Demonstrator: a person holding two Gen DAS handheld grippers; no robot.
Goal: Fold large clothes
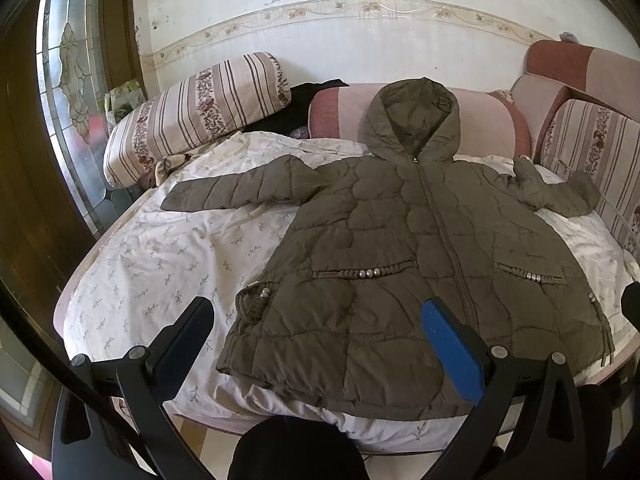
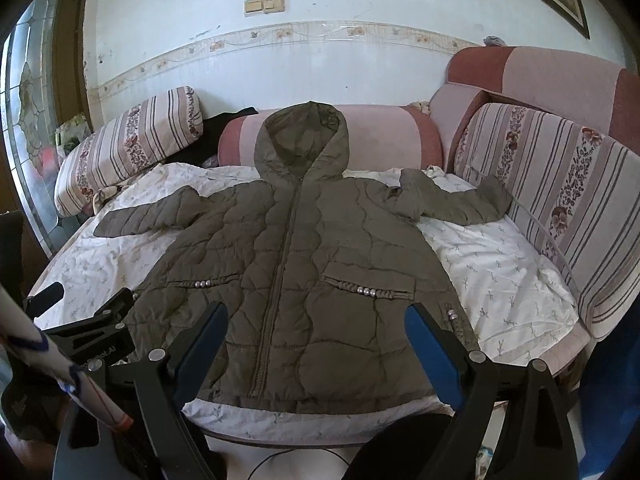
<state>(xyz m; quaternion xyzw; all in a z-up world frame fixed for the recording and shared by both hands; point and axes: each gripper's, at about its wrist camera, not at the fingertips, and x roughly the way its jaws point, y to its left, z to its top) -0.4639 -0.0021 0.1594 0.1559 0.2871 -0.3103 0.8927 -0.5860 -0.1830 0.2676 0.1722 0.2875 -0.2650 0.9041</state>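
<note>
Jacket (image 1: pixel 420 248) olive-brown, quilted, silver beads at the pockets. Bed sheet (image 1: pixel 160 256) white with small grey sprigs. Pillow (image 1: pixel 192 112) cream — dark stripes, floral bands. Bolster (image 2: pixel 380 136) pink with red ends. Hand-held gripper pads (image 2: pixel 432 356) blue, fingers black.

The left gripper (image 1: pixel 320 344) hangs with its jaws spread wide and nothing between them, above the near hem of an olive quilted jacket (image 1: pixel 404 248). The jacket lies flat and zipped on the bed (image 1: pixel 160 256) ahead of the gripper, hood (image 1: pixel 414 120) at the far end, sleeves spread to either side. Beyond, to the gripper's left, lies a striped pillow (image 1: pixel 196 112).
</note>
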